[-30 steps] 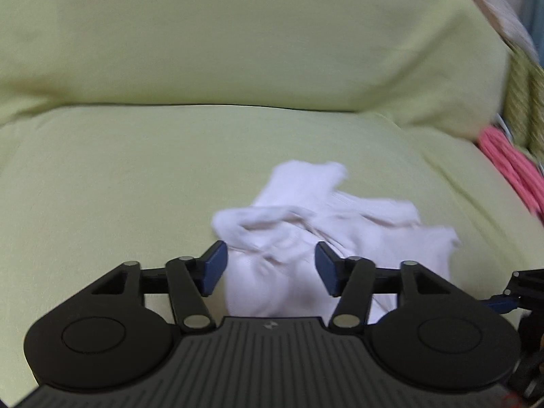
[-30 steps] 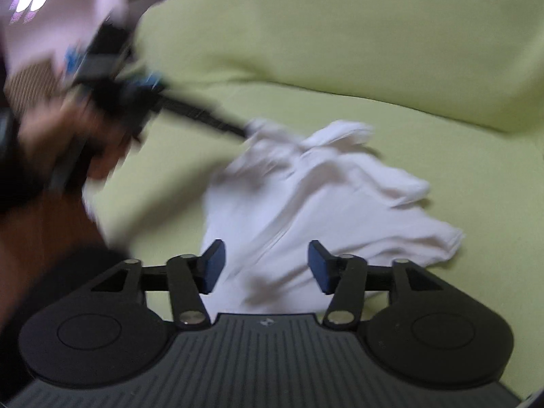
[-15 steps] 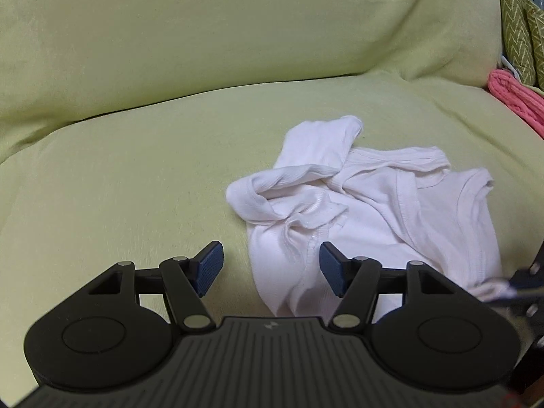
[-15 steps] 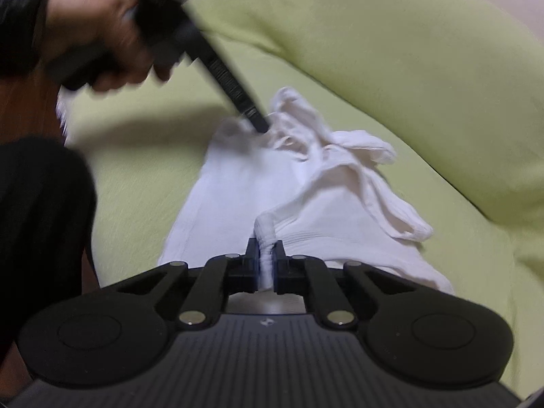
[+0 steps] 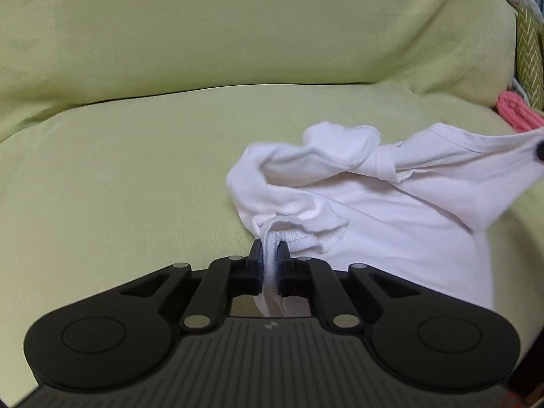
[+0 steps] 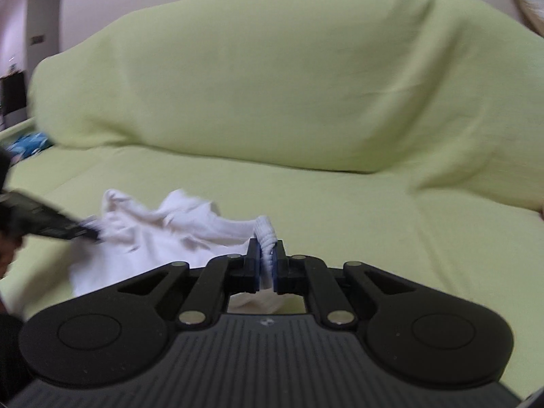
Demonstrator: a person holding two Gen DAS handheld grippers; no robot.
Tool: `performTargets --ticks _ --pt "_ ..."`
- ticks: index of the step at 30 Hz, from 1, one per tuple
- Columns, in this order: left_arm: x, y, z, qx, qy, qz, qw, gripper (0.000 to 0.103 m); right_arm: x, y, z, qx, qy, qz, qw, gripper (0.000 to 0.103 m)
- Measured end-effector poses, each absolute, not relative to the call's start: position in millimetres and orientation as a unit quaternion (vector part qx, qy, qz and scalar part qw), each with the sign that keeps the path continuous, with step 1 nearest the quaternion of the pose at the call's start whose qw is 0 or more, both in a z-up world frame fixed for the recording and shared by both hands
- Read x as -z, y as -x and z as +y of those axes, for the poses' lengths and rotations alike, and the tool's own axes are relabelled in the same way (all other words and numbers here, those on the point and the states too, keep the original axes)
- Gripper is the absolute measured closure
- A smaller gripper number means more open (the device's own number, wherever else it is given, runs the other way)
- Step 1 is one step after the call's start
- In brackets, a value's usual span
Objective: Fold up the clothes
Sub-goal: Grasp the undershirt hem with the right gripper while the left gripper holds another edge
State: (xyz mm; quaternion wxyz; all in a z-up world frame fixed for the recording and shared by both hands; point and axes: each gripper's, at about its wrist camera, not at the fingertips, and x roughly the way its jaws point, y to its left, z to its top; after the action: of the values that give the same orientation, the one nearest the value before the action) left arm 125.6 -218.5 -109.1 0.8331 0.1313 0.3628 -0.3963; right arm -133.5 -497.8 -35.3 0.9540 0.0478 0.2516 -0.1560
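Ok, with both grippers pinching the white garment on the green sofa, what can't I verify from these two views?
- White cotton garment: its type and full outline. It is bunched, and the left gripper body covers its near edge in the left wrist view.
- Right gripper: in the left wrist view only a dark tip at the right edge.
- Pink ribbed fabric: cut off by the frame edge.
- Blue item: blurred, unidentifiable, right wrist view.

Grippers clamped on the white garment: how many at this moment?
2. The left gripper pinches a bunched edge of the white garment near the camera; the right gripper pinches another edge, stretching it across the green sofa.
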Motion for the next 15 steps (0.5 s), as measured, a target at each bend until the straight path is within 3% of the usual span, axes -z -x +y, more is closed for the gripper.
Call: performTargets --ticks 7,8,15 --pt "89.9 -93.0 -187.2 0.401 -0.169 0.375 0.818 0.098 23.3 132.9 -519.4 0.184 -0.085 0.225 0.953 0.098" --pt "87.4 -91.9 -185.6 0.403 -0.177 0.376 0.816 0.089 22.4 133.0 -520.4 0.184 -0.092 0.224 0.953 0.098" --pt "60.5 -101.8 -219.7 0.425 -0.215 0.329 0.816 0.074 50.7 141.9 -453.6 -0.008 -0.02 0.296 0.955 0.098"
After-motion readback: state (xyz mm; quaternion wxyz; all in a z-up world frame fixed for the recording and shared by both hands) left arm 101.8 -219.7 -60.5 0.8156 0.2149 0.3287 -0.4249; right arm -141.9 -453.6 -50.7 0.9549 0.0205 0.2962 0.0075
